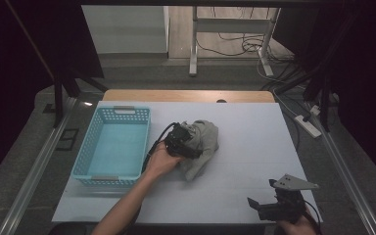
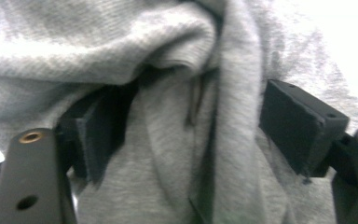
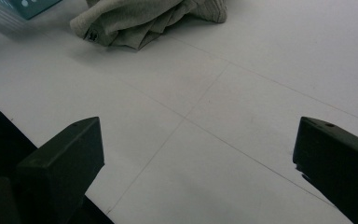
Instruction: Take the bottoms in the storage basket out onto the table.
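Observation:
A crumpled grey cloth (image 1: 204, 139) lies bunched in the middle of the white table (image 1: 254, 147). My left gripper (image 1: 192, 146) is pushed into its left side, held by a hand coming in from the bottom. In the left gripper view the jaws stand apart around a thick fold of the cloth (image 2: 177, 140), and the left gripper (image 2: 198, 135) does not pinch it. My right gripper (image 1: 263, 193) hovers at the table's front right corner. In its own view the right gripper (image 3: 198, 158) is wide open over bare table, with the cloth (image 3: 140, 23) far off at the top.
A light blue plastic basket (image 1: 147, 142) stands empty on the left of the table, close to the cloth; its corner (image 3: 23, 7) shows in the right gripper view. Beyond the table's far edge are desk legs and cables on the floor.

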Demonstrator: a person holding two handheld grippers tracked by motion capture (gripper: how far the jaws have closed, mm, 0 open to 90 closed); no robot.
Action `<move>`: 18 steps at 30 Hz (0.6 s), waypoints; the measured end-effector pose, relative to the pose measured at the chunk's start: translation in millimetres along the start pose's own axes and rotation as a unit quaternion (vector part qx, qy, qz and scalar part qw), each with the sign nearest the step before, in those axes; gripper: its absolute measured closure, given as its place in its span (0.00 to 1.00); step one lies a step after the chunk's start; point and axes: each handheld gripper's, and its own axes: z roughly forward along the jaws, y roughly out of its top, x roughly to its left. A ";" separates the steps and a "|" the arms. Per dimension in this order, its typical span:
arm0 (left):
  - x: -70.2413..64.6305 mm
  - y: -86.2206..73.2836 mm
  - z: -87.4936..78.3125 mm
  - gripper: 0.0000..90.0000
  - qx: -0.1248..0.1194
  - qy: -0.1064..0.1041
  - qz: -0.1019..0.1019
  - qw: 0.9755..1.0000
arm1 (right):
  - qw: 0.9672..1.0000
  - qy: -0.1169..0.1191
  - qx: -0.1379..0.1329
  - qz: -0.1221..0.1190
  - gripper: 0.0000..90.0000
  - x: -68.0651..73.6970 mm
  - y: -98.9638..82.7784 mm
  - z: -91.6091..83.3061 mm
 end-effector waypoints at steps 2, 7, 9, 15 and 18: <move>-0.6 0.2 -1.1 0.21 -0.003 -0.004 0.000 1.000 | 1.000 0.000 0.000 0.000 0.03 0.0 0.0 -0.1; -1.8 0.5 -1.0 0.15 -0.002 -0.012 0.002 1.000 | 1.000 0.001 0.000 0.001 0.03 -0.3 0.0 0.2; -3.2 0.8 -0.8 0.14 -0.001 -0.009 0.005 1.000 | 1.000 0.001 0.000 0.001 0.03 -0.3 0.0 0.1; -7.0 1.2 -2.9 0.09 -0.007 -0.010 0.013 1.000 | 1.000 0.001 0.000 0.001 0.03 -0.4 0.0 -0.1; -9.7 2.3 -5.1 0.07 -0.009 -0.009 0.022 1.000 | 1.000 0.001 0.000 0.001 0.03 -0.6 0.0 -0.2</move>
